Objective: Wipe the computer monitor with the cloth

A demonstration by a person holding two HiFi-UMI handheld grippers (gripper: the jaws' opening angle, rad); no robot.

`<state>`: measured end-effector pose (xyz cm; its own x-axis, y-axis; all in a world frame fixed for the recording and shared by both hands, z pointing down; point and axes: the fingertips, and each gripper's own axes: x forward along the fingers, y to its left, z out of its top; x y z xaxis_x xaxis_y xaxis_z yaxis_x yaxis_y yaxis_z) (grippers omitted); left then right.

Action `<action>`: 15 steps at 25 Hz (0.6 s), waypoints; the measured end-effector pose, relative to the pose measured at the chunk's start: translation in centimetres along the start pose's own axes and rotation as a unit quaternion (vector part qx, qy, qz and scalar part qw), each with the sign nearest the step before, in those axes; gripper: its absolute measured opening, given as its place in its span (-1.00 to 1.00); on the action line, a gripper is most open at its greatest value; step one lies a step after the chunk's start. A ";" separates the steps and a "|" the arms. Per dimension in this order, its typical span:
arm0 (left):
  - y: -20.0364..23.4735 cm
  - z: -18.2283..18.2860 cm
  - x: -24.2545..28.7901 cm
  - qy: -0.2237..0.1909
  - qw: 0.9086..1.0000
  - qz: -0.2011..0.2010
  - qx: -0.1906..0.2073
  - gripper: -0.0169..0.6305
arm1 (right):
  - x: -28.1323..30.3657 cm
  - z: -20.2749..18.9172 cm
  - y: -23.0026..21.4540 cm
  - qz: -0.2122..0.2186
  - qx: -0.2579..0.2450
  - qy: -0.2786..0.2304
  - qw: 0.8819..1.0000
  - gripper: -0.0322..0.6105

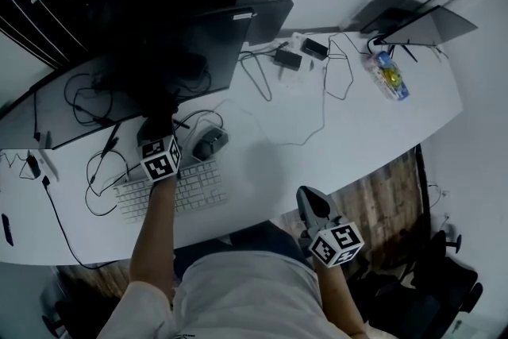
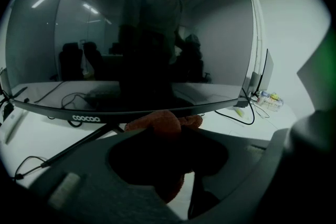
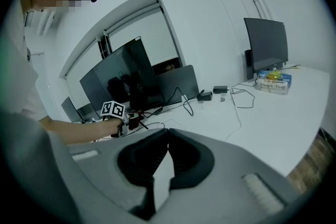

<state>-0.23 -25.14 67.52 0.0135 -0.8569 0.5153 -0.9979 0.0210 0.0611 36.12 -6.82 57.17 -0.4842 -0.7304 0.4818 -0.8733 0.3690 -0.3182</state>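
Observation:
The big dark curved monitor (image 1: 151, 52) stands at the desk's back left, and its screen (image 2: 136, 39) fills the left gripper view. My left gripper (image 1: 155, 129) is shut on an orange-red cloth (image 2: 165, 122), held close under the screen's lower bezel near the stand. The cloth bulges out above the jaws and hangs below them. My right gripper (image 1: 306, 196) hovers at the desk's front edge, well away from the monitor. Its jaws (image 3: 167, 132) are shut with nothing between them. In the right gripper view, the left gripper (image 3: 118, 114) shows in front of the monitor (image 3: 126, 78).
A white keyboard (image 1: 190, 190) and a grey mouse (image 1: 210, 144) lie under the left arm among loose cables. Power adapters (image 1: 302, 53) sit mid-desk, and a colourful packet (image 1: 389, 75) lies by a second dark screen (image 1: 425, 26) at the back right.

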 end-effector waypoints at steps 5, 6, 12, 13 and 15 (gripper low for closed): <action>-4.0 0.5 1.0 -0.006 1.000 -0.017 0.005 -0.47 | -1.5 0.2 -2.8 -0.012 0.003 -0.008 1.000 -0.89; -4.8 0.5 1.2 -0.006 1.000 -0.020 0.006 -0.47 | -1.8 0.2 -3.3 -0.015 0.004 -0.009 1.000 -0.89; -8.8 1.0 2.3 -0.007 0.999 -0.038 0.004 -0.47 | -3.6 0.5 -5.6 -0.029 0.004 -0.013 0.999 -0.89; -9.4 1.0 2.5 -0.007 0.999 -0.041 0.003 -0.47 | -3.9 0.6 -5.8 -0.031 0.003 -0.013 0.999 -0.89; -10.5 1.2 2.8 -0.008 0.999 -0.047 0.003 -0.47 | -4.3 0.9 -6.3 -0.035 0.003 -0.015 0.999 -0.89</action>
<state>10.21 -28.37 67.33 0.1055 -0.8632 0.4937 -0.9927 -0.0622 0.1035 43.76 -6.52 56.40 -0.4198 -0.7717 0.4778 -0.9046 0.3130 -0.2892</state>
